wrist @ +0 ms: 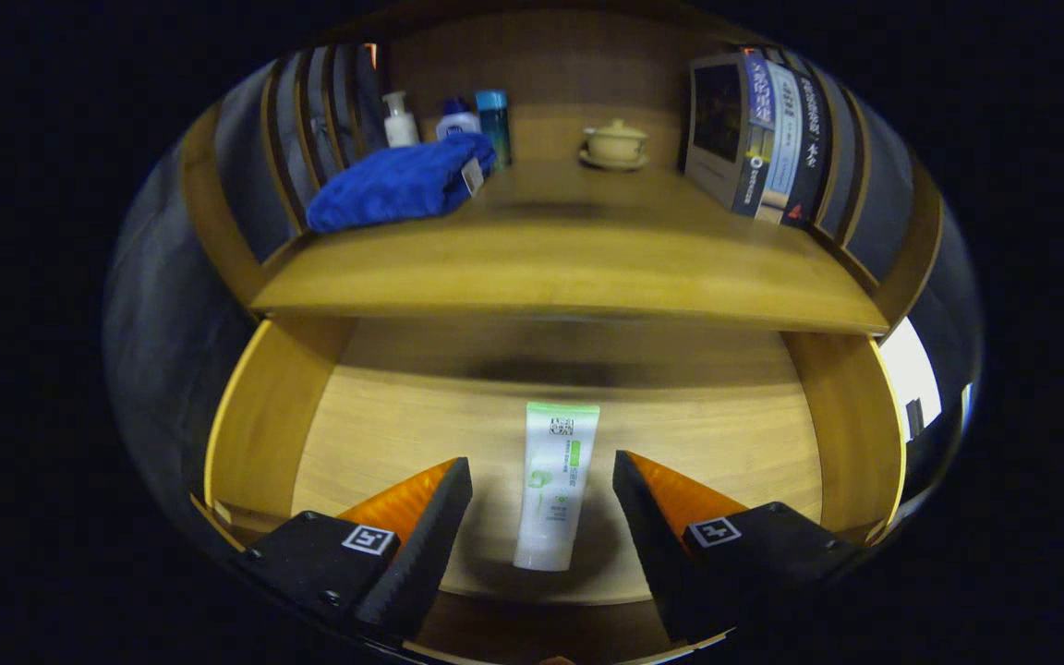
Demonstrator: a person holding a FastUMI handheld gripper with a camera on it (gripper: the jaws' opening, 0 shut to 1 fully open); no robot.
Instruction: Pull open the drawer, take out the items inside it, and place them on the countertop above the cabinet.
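Now our gripper hangs wide open over the pulled-out drawer, holding nothing. Lying flat between our fingers, touching neither, is the tube, its long axis running straight ahead. Nothing blocks the close. Beyond and above us, the countertop carries a blue towel, bottles, books and a lidded cup

tongs spread, tube between, seemingly untouched, drawer open
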